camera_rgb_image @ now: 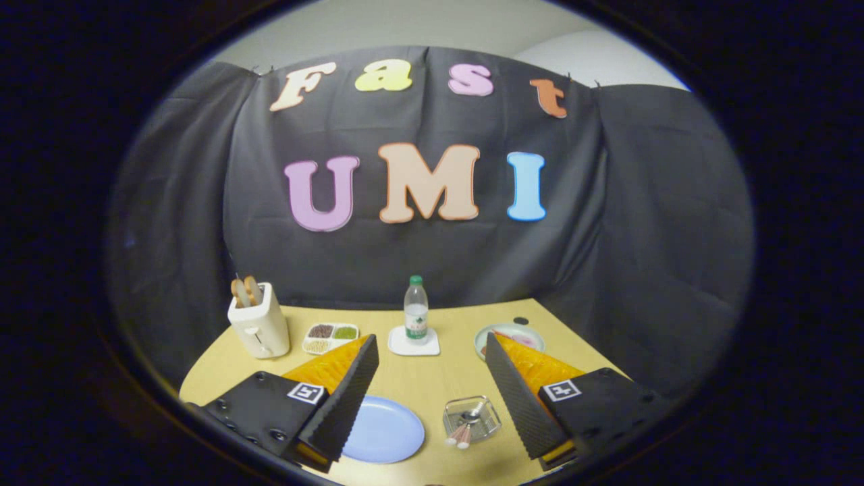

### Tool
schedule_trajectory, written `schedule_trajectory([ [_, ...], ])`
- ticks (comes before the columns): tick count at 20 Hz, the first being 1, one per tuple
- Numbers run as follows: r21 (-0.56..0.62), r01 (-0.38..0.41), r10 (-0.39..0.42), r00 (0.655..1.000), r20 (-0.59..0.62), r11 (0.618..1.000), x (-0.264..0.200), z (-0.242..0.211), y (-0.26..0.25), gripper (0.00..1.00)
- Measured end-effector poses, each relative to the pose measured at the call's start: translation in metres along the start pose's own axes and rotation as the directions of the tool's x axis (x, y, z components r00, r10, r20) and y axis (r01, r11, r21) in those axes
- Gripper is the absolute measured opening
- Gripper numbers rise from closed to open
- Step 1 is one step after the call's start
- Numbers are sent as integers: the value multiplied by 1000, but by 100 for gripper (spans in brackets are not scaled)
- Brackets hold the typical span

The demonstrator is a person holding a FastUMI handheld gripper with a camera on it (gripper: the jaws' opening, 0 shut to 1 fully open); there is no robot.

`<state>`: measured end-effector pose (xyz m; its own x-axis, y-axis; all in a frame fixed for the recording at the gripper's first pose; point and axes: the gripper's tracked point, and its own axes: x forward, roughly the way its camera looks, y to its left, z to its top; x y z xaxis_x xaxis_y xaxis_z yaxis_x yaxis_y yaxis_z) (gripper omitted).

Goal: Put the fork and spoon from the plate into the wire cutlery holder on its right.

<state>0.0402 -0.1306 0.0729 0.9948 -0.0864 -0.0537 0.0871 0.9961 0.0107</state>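
A light blue plate lies bare on the wooden table, just right of my left finger. To its right stands the wire cutlery holder, with two pale-handled utensils lying in it, their handles sticking out over its near rim. My gripper hangs well above the table, open, nothing between its fingers. The plate and the holder both lie below, between the two fingers.
At the back left stands a white toaster with bread slices in it, beside a small tray of grains. A water bottle stands on a white coaster at the back middle. A bowl sits at the back right.
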Motion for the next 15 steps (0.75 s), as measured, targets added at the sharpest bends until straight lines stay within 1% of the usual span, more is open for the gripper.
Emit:
schedule_trajectory([
  [2,1,-7,7,996,87,1000,-10,19,1,100],
  [4,12,-2,0,992,126,1000,-19,26,-4,100],
  [13,92,13,-26,991,134,996,-17,31,-10,100],
  [15,87,21,-33,989,142,996,-18,34,-16,100],
])
